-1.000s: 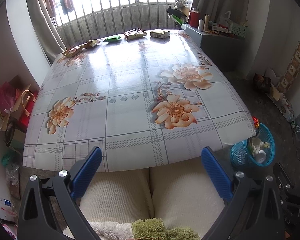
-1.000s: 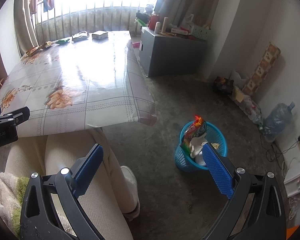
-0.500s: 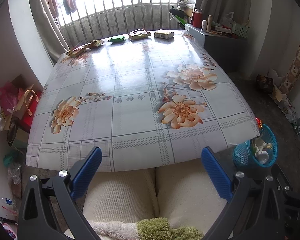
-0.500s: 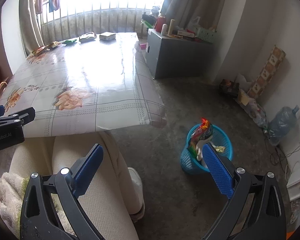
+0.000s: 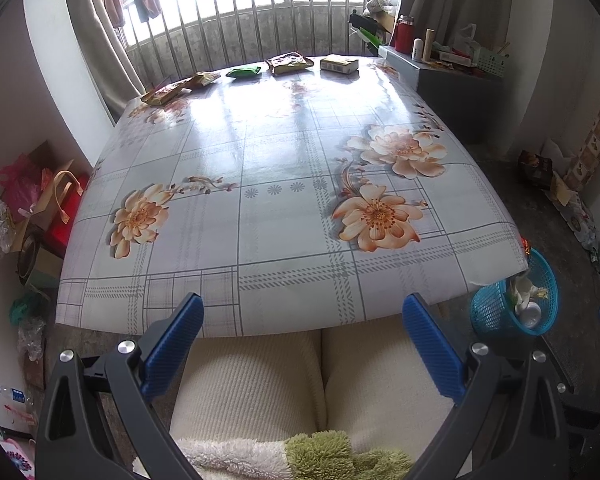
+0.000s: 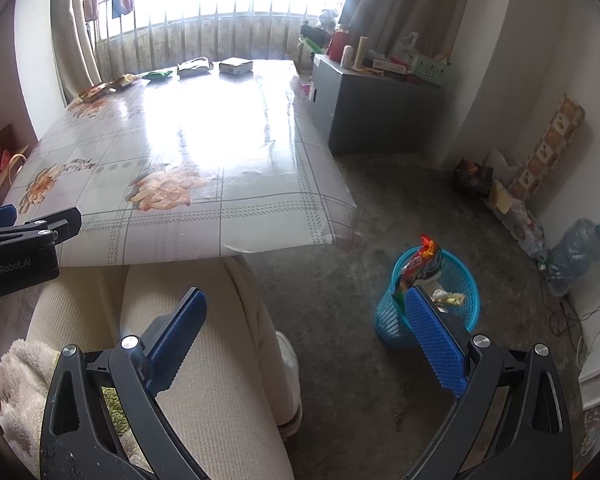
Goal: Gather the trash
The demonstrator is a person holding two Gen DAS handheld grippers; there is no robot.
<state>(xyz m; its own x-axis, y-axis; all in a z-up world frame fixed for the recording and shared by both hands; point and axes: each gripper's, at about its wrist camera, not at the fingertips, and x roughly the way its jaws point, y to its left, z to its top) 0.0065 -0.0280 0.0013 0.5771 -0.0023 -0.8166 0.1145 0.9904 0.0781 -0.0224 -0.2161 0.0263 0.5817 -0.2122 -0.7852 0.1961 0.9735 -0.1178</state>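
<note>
Several wrappers line the far edge of the flowered table [image 5: 284, 216]: two brown packets [image 5: 180, 86], a green packet [image 5: 243, 72], a brown bag [image 5: 289, 62] and a small box [image 5: 339, 64]. The same row shows in the right wrist view, with the box [image 6: 236, 66] at its right end. A blue basket [image 5: 518, 306] [image 6: 428, 300] on the floor by the table's near right corner holds wrappers. My left gripper [image 5: 302, 320] is open and empty over the person's lap at the near table edge. My right gripper [image 6: 306, 312] is open and empty, above the knee and the floor left of the basket.
The person's cream trousers [image 5: 308, 376] fill the space under both grippers. A grey cabinet [image 6: 376, 112] with bottles stands right of the table. Bags [image 5: 36, 200] crowd the floor at left, and a water jug [image 6: 578, 248] and clutter line the right wall.
Both cameras have risen and pulled back a little, so the table and basket sit lower in view. Both grippers stay open and empty.
</note>
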